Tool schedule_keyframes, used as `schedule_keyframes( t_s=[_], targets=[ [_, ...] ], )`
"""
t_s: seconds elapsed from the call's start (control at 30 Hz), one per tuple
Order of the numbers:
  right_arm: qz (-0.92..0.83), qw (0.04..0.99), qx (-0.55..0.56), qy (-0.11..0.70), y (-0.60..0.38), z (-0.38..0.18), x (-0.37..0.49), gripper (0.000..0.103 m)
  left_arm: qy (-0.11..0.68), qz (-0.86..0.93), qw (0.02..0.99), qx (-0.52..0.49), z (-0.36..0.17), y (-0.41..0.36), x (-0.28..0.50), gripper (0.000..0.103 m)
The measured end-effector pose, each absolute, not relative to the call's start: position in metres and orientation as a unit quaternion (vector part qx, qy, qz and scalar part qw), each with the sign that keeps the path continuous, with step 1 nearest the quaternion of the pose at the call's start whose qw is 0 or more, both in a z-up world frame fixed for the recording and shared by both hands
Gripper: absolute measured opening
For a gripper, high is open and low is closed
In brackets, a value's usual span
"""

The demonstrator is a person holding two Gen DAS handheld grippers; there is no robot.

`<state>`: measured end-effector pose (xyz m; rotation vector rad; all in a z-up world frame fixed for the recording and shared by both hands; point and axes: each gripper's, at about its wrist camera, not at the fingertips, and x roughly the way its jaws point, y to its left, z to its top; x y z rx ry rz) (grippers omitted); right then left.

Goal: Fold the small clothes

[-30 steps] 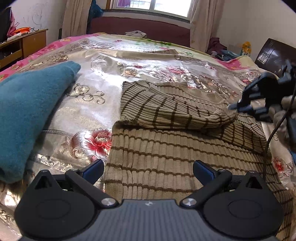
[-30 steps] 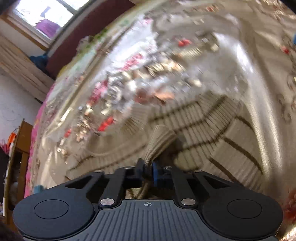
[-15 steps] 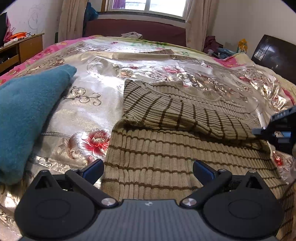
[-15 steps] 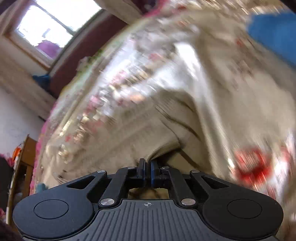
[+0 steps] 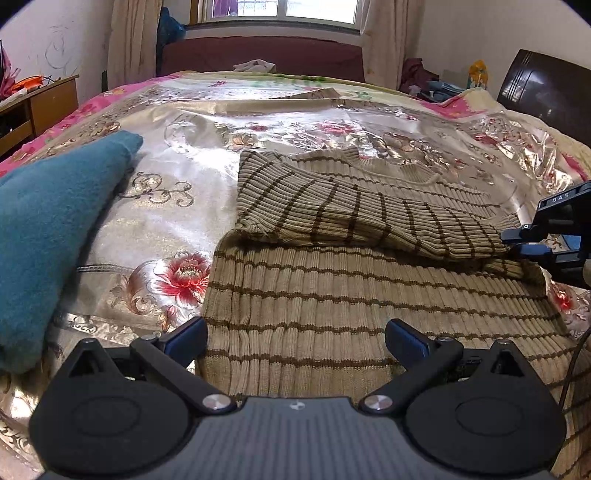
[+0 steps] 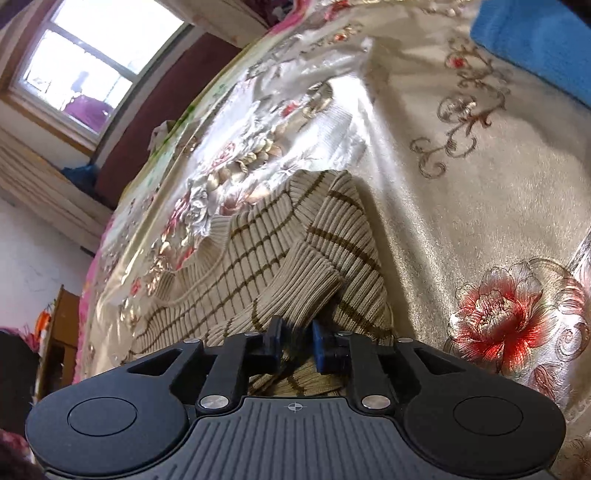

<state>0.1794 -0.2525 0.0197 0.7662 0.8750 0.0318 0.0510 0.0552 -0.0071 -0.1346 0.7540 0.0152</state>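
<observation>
Striped sweater (image 5: pixel 369 295) lies flat on the bed (image 5: pixel 177 206), one sleeve (image 5: pixel 369 218) folded across the chest to narrow it; right gripper (image 6: pixel 295 345) sits at the sleeve's right end, jaws opening, knit between them but not pinched; left gripper (image 5: pixel 295 338) hovers wide open & empty near the hem, prob. ready for the next fold; blue cloth (image 5: pixel 48 229) lies far left; no containers in view.

Bright window (image 5: pixel 284 7) daylight, glare on satin bedspread (image 5: pixel 207 162) — sharp, fisheye-warped edges
</observation>
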Motion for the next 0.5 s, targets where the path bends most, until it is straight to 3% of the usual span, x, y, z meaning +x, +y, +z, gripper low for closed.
schedule_keyframes(
  t_s=[0.13, 0.3, 0.4, 0.5],
  targets=[
    [0.014, 0.853, 0.343, 0.395, -0.251, 0.029, 0.174, 0.008, 0.365, 0.014, 0.929, -0.066, -0.007, 0.057, 0.051, 0.103],
    [-0.016, 0.855, 0.320, 0.407, -0.256, 0.021, 0.173, 0.006, 0.378, 0.048, 0.921, -0.083, -0.009, 0.069, 0.055, 0.103],
    [-0.016, 0.859, 0.309, 0.408, -0.256, 0.019, 0.172, 0.006, 0.381, 0.089, 0.914, -0.110, -0.009, 0.088, 0.055, 0.103],
    [-0.007, 0.858, 0.307, 0.411, -0.255, 0.021, 0.172, 0.013, 0.387, 0.118, 0.904, -0.139, -0.011, 0.104, 0.054, 0.103]
  ],
)
